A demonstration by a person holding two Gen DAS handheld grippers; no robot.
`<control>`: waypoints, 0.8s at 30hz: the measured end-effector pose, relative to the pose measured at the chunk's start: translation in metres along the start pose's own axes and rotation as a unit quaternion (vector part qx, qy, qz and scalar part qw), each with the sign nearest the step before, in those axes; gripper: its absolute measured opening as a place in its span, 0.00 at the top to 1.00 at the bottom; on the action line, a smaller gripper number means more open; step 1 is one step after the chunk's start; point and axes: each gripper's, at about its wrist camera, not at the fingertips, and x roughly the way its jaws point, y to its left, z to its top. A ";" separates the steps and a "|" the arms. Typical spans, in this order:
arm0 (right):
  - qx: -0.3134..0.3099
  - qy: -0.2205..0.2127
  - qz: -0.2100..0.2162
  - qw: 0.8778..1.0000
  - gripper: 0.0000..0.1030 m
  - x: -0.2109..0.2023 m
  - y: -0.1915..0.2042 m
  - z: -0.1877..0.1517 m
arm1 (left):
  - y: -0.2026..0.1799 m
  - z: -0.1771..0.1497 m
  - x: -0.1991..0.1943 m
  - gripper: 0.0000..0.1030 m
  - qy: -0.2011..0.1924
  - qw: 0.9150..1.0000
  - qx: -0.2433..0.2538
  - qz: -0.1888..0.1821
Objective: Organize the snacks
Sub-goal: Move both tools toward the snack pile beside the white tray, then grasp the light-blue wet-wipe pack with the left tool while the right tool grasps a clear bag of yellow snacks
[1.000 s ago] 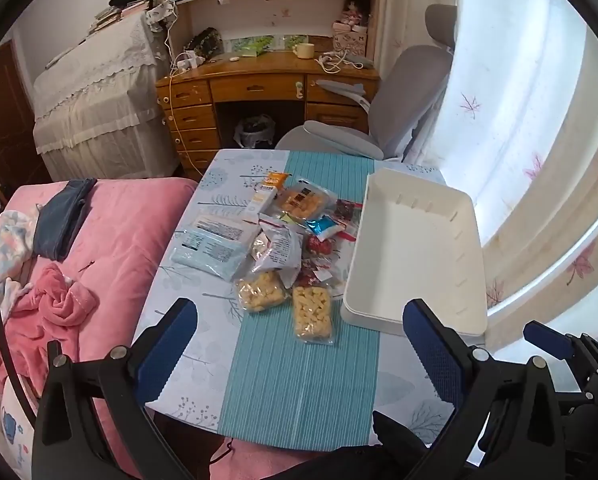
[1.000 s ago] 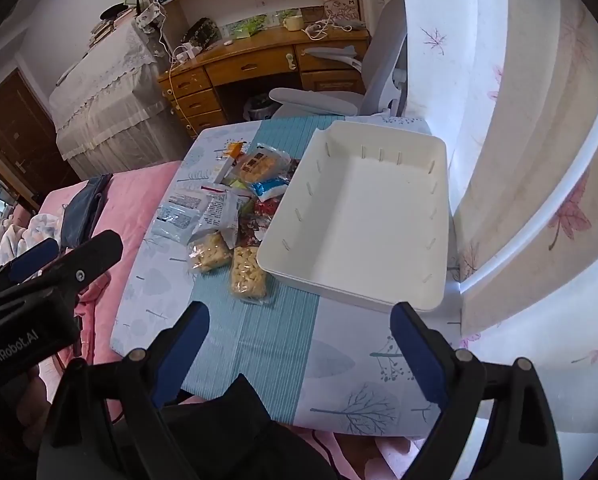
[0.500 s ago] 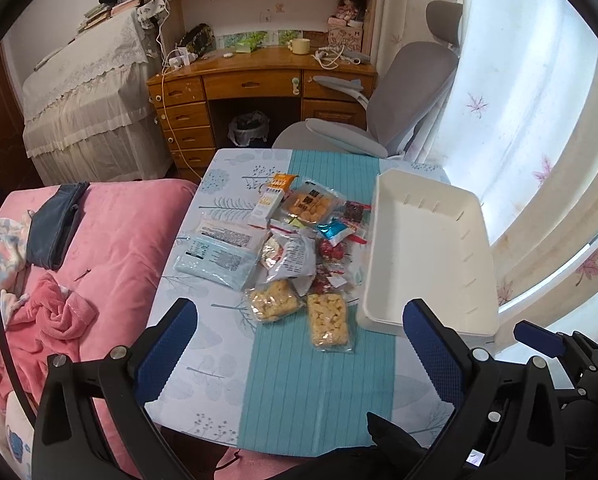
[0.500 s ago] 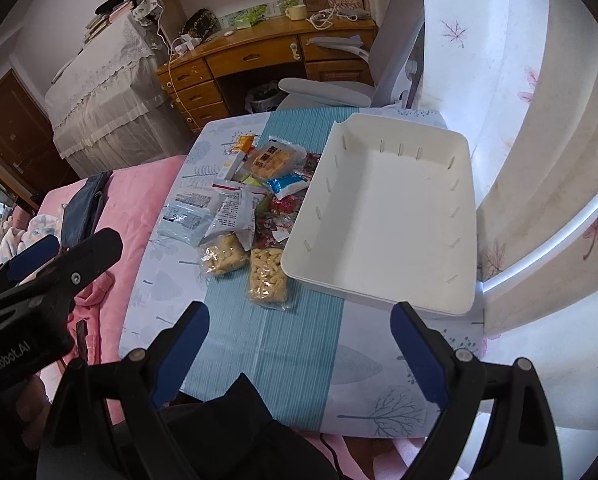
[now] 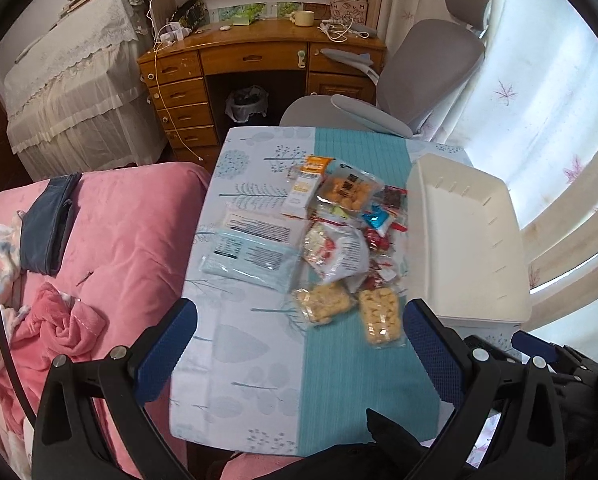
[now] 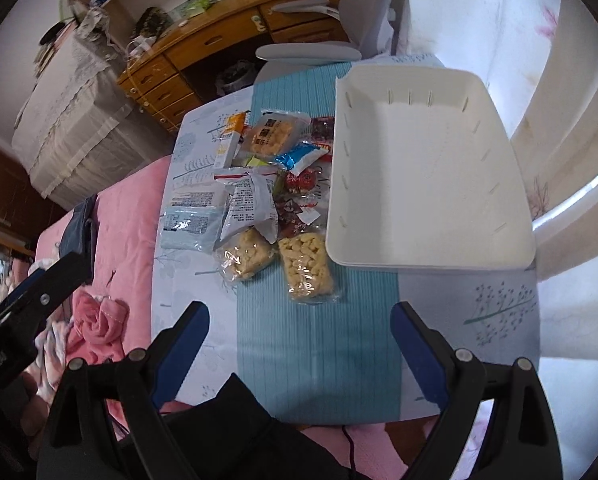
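Left wrist: patterned table (image 5: 239, 344), pink bed (image 5: 131, 220), wooden desk (image 5: 255, 56)

Bright window glare, slight blur, fisheye edges

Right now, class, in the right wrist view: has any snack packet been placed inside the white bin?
No: the white bin shows only bare walls and floor, while the snack packets lie beside it.

Matt white plastic bin (image 6: 427, 168), glossy clear snack wrappers (image 6: 307, 266), ribbed teal cloth (image 6: 319, 344).
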 end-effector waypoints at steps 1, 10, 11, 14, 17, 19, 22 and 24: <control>0.010 0.001 -0.002 1.000 0.10 0.004 0.002 0.001 | 0.008 0.002 0.002 0.01 0.001 1.000 0.001 -0.002; 0.108 0.020 -0.032 0.993 0.10 0.054 0.018 -0.001 | 0.066 0.023 0.044 0.01 0.031 0.999 0.023 -0.013; 0.117 0.020 -0.038 0.992 0.10 0.060 0.019 -0.002 | 0.071 0.026 0.052 0.01 0.040 0.999 0.029 -0.018; 0.133 0.014 -0.062 0.989 0.10 0.077 0.023 -0.003 | 0.078 0.032 0.077 0.01 0.065 0.996 0.046 -0.029; 0.143 0.009 -0.088 0.986 0.10 0.093 0.026 -0.005 | 0.084 0.039 0.111 0.01 0.097 0.992 0.061 -0.044; 0.143 0.002 -0.100 0.985 0.10 0.103 0.028 -0.006 | 0.086 0.044 0.131 0.01 0.116 0.990 0.066 -0.056; 0.130 -0.005 -0.121 0.984 0.13 0.120 0.032 -0.008 | 0.090 0.052 0.165 0.01 0.148 0.984 0.064 -0.074; 0.120 -0.006 -0.130 0.984 0.15 0.130 0.034 -0.010 | 0.091 0.056 0.184 0.01 0.164 0.981 0.064 -0.081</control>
